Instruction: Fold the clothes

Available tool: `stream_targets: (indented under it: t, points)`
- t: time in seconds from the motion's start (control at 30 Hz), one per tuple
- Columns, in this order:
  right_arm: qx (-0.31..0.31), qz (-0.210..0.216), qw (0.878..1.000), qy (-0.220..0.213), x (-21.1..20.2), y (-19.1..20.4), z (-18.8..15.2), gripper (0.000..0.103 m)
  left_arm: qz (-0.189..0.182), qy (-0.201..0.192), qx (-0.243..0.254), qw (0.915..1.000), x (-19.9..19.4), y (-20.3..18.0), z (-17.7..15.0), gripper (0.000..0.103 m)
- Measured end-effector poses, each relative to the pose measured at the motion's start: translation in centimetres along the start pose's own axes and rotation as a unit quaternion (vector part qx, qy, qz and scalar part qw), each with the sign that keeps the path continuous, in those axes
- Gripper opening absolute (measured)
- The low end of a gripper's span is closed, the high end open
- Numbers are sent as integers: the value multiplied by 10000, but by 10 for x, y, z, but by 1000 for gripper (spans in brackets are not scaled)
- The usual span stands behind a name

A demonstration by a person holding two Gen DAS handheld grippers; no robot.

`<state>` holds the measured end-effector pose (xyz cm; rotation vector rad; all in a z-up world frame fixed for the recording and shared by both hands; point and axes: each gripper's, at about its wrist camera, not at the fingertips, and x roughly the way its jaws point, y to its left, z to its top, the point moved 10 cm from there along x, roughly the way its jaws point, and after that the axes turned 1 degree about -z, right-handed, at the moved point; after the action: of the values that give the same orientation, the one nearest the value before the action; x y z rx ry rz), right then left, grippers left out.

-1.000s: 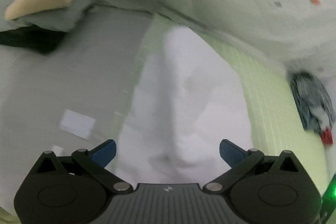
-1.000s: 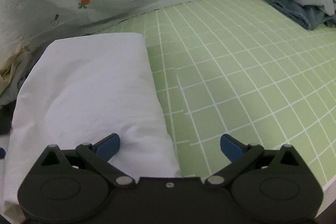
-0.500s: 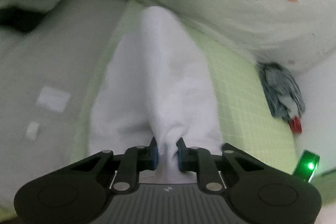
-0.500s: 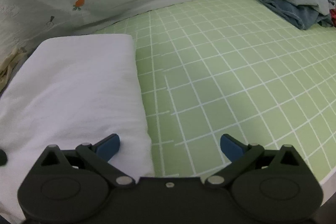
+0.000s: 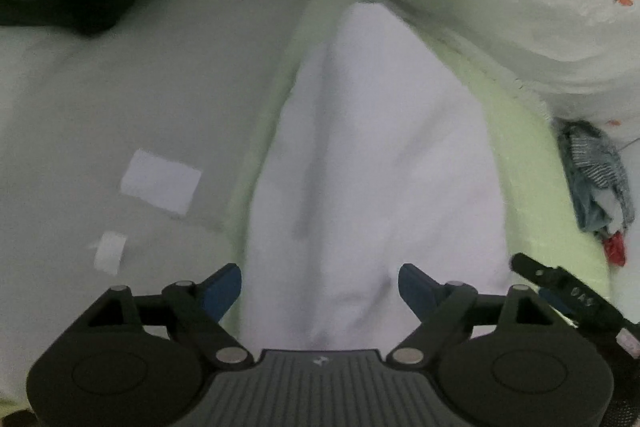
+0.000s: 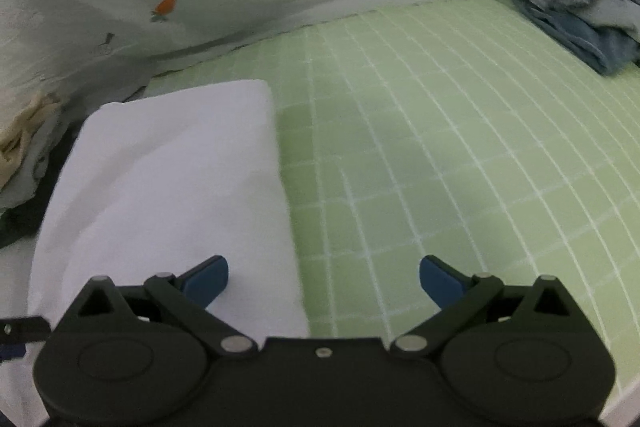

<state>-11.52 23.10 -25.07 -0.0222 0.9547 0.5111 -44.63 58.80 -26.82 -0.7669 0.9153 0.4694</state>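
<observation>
Fingers (image 5: 222,287) of the left gripper (image 5: 320,287) and right gripper (image 6: 324,277) are spread wide, gripping nothing. A folded white garment (image 6: 172,179) lies flat on the green gridded mat (image 6: 440,147), at its left edge.

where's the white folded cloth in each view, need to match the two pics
Left wrist: the white folded cloth runs up the centre, from between the open left gripper to the quilt.
Right wrist: it fills the lower left, under the open right gripper's left finger.
Shared landmark: the checked clothes pile, right edge in both.
</observation>
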Motion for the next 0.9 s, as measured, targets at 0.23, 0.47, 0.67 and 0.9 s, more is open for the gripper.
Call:
stream_targets:
  t: [0.23,0.47,0.67,0.9]
  points:
    - [-173,431,9989,82,25,20,19,103,-23,68,206,9998,36,-10,25,87]
    - [494,983,9925,526,43,24,15,103,-359,197,-149,9990,56,-8,21,88]
    - [487,1335,9867,789,51,40,6,103,-246,112,-221,9994,55,0,23,94]
    - [628,1429,9837,897,57,43,1,103,-179,211,-5,9996,60,2,20,100]
